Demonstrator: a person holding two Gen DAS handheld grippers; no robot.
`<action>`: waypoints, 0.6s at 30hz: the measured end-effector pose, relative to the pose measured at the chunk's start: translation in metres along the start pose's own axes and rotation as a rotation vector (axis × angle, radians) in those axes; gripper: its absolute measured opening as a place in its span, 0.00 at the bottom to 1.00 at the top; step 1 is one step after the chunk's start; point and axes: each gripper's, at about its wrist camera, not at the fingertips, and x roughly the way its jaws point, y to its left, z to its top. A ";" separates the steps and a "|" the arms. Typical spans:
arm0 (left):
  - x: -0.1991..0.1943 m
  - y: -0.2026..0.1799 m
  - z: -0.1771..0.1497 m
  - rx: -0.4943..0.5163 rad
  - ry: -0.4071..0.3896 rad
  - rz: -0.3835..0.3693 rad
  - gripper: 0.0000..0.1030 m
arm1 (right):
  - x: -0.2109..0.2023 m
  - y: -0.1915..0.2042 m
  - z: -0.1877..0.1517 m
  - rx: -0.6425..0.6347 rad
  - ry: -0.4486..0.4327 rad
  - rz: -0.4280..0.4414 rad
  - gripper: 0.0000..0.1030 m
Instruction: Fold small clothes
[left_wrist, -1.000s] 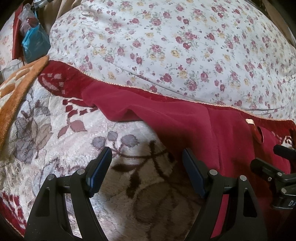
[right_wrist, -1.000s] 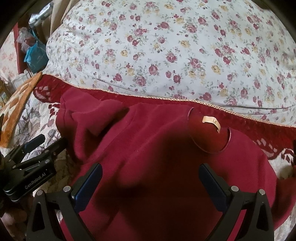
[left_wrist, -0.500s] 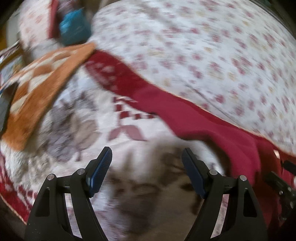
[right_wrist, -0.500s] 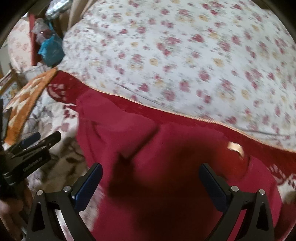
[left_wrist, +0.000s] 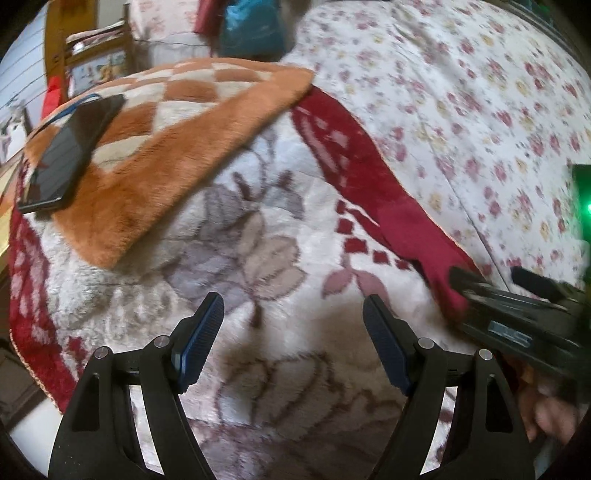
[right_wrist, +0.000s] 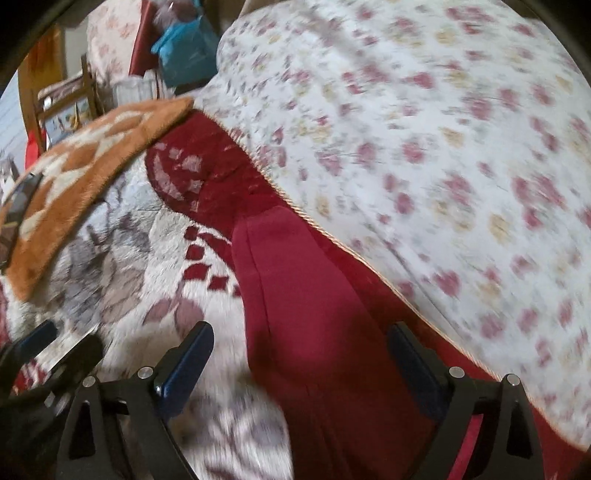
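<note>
Left wrist view: left hand-held gripper (left_wrist: 293, 328) hung wide open w/ nothing in it, over the floral blanket (left_wrist: 258, 236). Red garment (left_wrist: 417, 236) lay right of the blanket's leaf motif, along its border. Phone (left_wrist: 66, 155) sat on the orange checked mat (left_wrist: 177, 122). Right hand-held gripper (left_wrist: 495, 280) reached the garment's lower end.

Right wrist view: right hand-held gripper (right_wrist: 301, 354) was spread wide, holding nothing, fingers either side of the red garment (right_wrist: 317, 314), which lay on the blanket against the flowered quilt (right_wrist: 424, 129).
</note>
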 end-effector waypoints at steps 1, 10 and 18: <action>0.001 0.003 0.002 -0.014 -0.002 0.008 0.76 | 0.012 0.005 0.005 -0.016 0.027 0.004 0.91; 0.012 -0.005 0.001 0.005 0.049 -0.014 0.76 | 0.070 0.009 0.024 -0.004 0.106 0.032 0.15; 0.012 -0.018 -0.003 0.048 0.045 -0.011 0.76 | -0.030 -0.060 0.020 0.213 -0.070 0.186 0.06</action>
